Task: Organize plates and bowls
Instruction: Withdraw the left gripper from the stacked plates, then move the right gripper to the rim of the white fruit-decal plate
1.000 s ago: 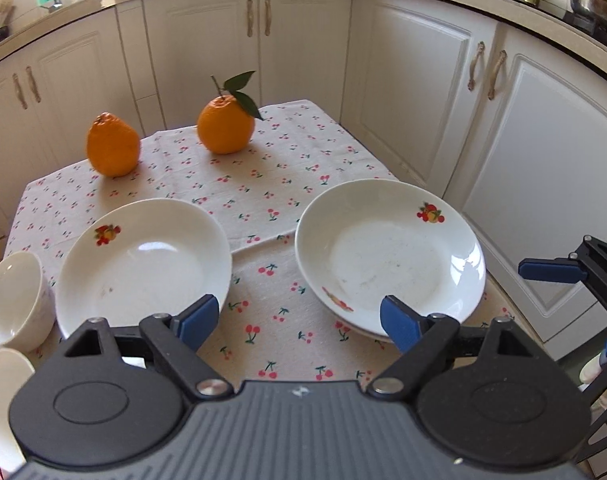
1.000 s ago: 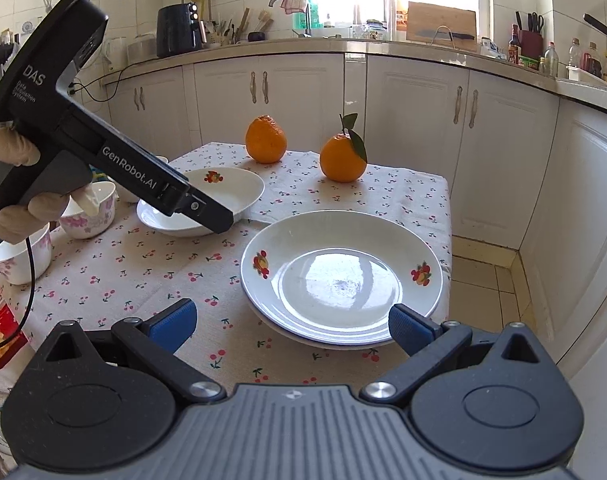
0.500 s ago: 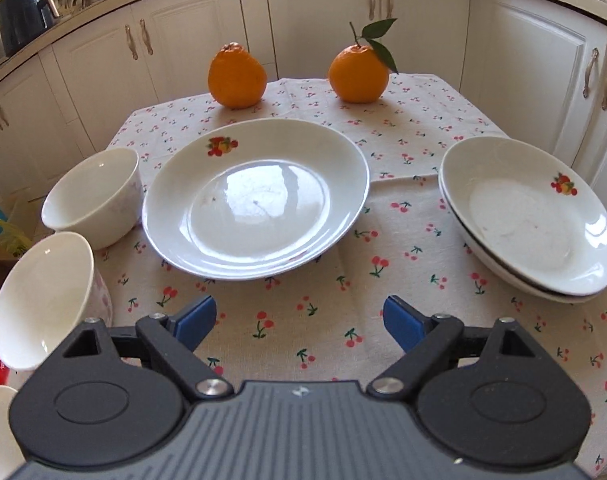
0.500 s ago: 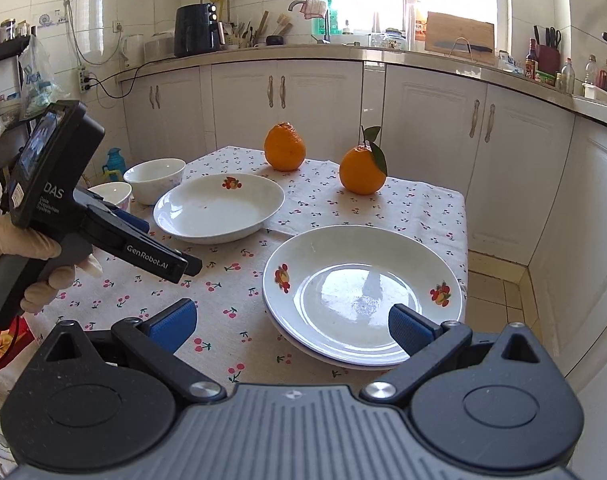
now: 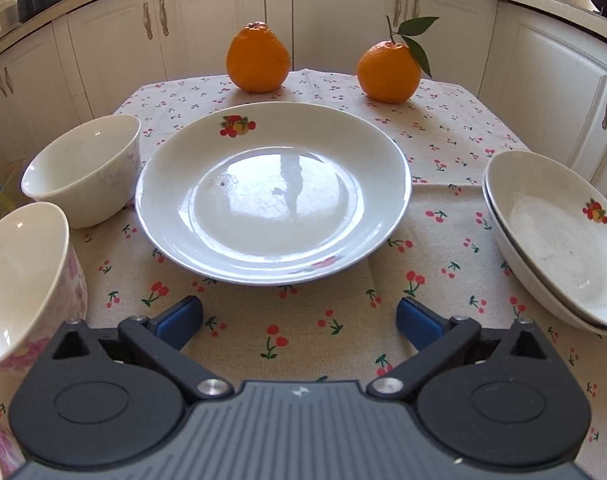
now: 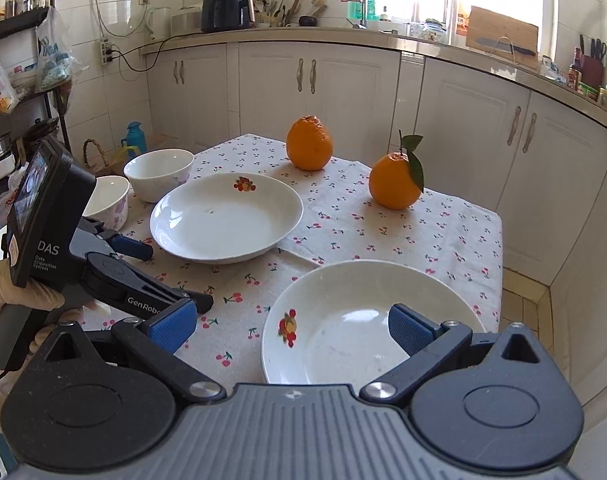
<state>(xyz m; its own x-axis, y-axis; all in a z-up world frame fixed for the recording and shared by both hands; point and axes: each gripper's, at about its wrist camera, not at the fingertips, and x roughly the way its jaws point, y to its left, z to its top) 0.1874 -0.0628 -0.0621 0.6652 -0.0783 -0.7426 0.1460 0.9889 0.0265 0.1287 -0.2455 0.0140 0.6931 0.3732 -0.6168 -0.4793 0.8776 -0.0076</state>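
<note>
Centrally on the cherry-print tablecloth [image 5: 303, 336] lay a white deep plate [image 5: 271, 192], glossy, with a small fruit motif on its far rim. To its right sat a stack of two like plates [image 5: 555, 236]; to its left, two white bowls [image 5: 83, 168], the nearer one pink-flowered outside. Behind stood two oranges [image 5: 258, 58], one with a leaf. The left gripper [image 5: 299, 316] hovered just short of the single plate, its jaws having just been opening, wide apart, nothing between them. Only the right wrist view showed a gloved hand [image 6: 19, 292] holding that gripper, and the right gripper [image 6: 289, 326] spread open over the stack's near rim, gripping nothing.
</note>
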